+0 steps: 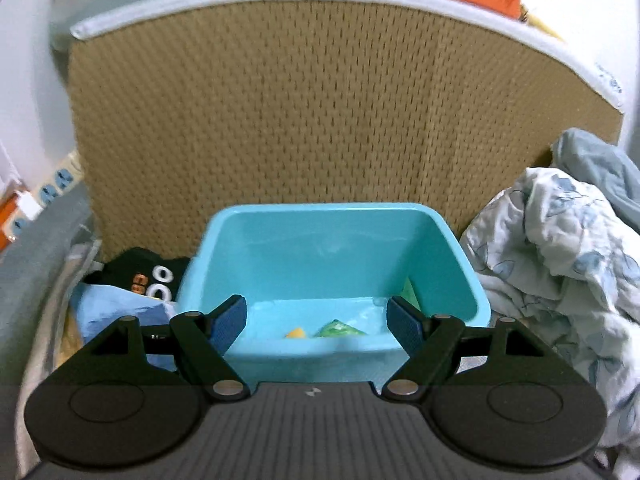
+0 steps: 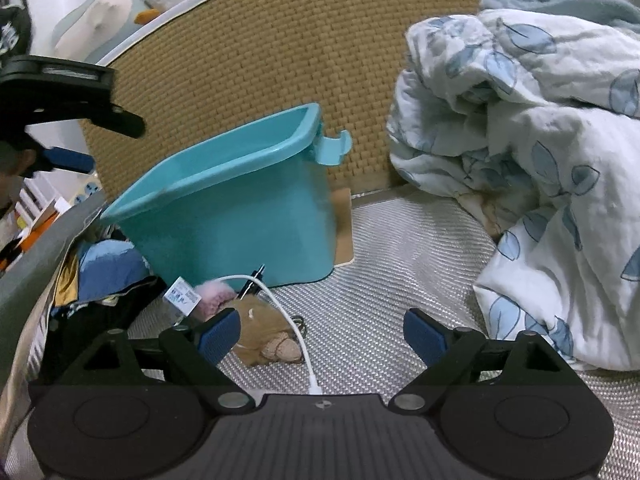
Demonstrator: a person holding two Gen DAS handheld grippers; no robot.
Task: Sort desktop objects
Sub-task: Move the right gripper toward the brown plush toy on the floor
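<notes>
Turquoise plastic bin (image 1: 332,256) stands against woven headboard (image 1: 320,112).

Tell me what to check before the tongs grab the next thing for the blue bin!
1. Right tongs open and empty: ok, the pads are wide apart with nothing between them.
2. Left tongs empty: ok, they are open over the blue bin.
3. Room in the bin: ok, only a yellow piece and a green piece lie at the bottom.
4. Next thing in reach: ok, the white cable and the brown plush toy lie right ahead of the right tongs.
5. Cable free to lift: cannot tell, it lies across the toy and its far end is hidden.
6. Bin standing steady: cannot tell.
</notes>
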